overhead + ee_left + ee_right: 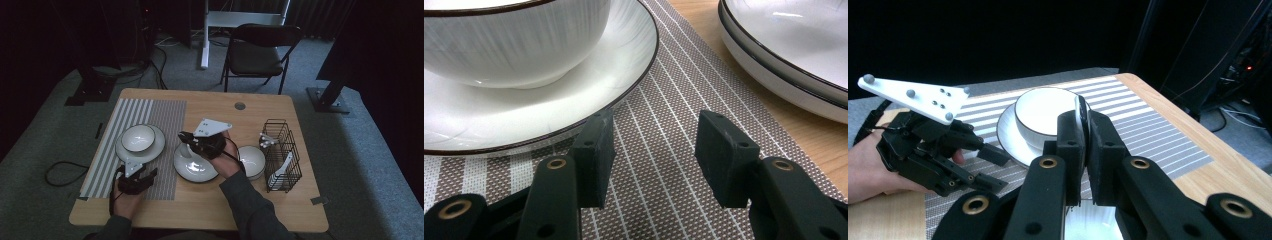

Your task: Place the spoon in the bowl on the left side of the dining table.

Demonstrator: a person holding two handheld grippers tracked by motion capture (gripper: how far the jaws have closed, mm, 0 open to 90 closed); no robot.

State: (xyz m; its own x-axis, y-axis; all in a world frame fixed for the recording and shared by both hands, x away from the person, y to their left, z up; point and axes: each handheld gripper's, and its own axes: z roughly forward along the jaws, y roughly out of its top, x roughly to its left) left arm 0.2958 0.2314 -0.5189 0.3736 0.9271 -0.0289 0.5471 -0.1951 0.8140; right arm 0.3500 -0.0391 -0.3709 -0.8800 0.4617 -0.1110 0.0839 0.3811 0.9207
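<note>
- Right gripper [1082, 135] pinched on a thin white piece, likely a spoon handle, held over the plate [192, 167].
- Left gripper [651, 155] spread, empty, rested on the placemat [664, 130] beside the bowl [509, 40].
- Next, judged: piece to be carried clear and set down.

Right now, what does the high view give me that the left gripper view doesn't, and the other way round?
High view alone: the whole table, the wire basket at its right, a second bowl beside the basket, the chair beyond, and the right gripper shut on the rim of the centre plate.

Left gripper view alone: the left gripper jaws plainly open, empty, over the striped mat.

Both: the bowl standing on its plate on the mat, and the centre plate.
</note>
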